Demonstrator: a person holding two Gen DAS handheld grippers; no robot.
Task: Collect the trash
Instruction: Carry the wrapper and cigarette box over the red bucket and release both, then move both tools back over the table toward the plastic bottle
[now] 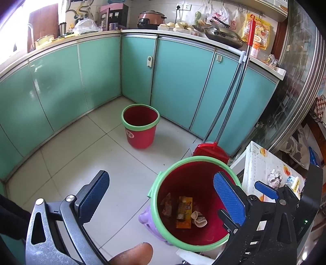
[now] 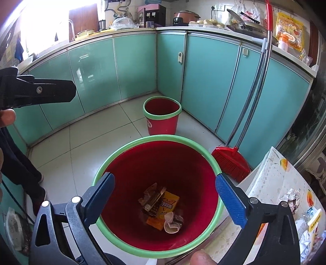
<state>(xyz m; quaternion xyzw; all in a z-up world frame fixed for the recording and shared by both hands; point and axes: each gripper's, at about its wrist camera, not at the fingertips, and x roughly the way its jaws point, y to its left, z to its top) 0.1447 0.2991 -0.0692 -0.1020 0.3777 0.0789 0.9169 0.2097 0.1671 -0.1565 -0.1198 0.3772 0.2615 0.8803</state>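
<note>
1. The right gripper (image 2: 165,200) hung over the near bin (image 2: 203,155), its jaws spread wide and holding nothing; its blue pads (image 2: 231,200) framed the bin's mouth.
2. The left gripper (image 1: 161,198) was also wide open and empty, one finger over the floor (image 1: 81,142) and the other over the bin's (image 1: 173,169) right side.
3. In the left view, the right gripper's (image 1: 285,201) black frame and a blue pad showed at the right edge; from that view its opening could not be judged.
4. The near bin was red with a green rim and stood upright on a purple stool (image 1: 145,219).
5. Trash lay at its bottom: an orange packet (image 2: 168,204), a brown wrapper (image 2: 151,198) and a crumpled pale scrap (image 2: 172,223), all touching.
6. Just right of the bin stood a white table (image 2: 271,173) with a crumpled wrapper (image 2: 290,198) and other litter (image 2: 311,224) lying on it.
7. A red broom (image 2: 232,161) stood just past the bin, its handle leaning against the teal cabinets (image 2: 205,77).
8. A second red bin (image 2: 162,116), green-rimmed too, stood upright on the floor near the cabinet corner, well apart from the near bin.
9. On the counter (image 1: 114,32) beyond sat a pot (image 1: 151,18), buns (image 1: 179,25) and a pan (image 1: 222,34).
</note>
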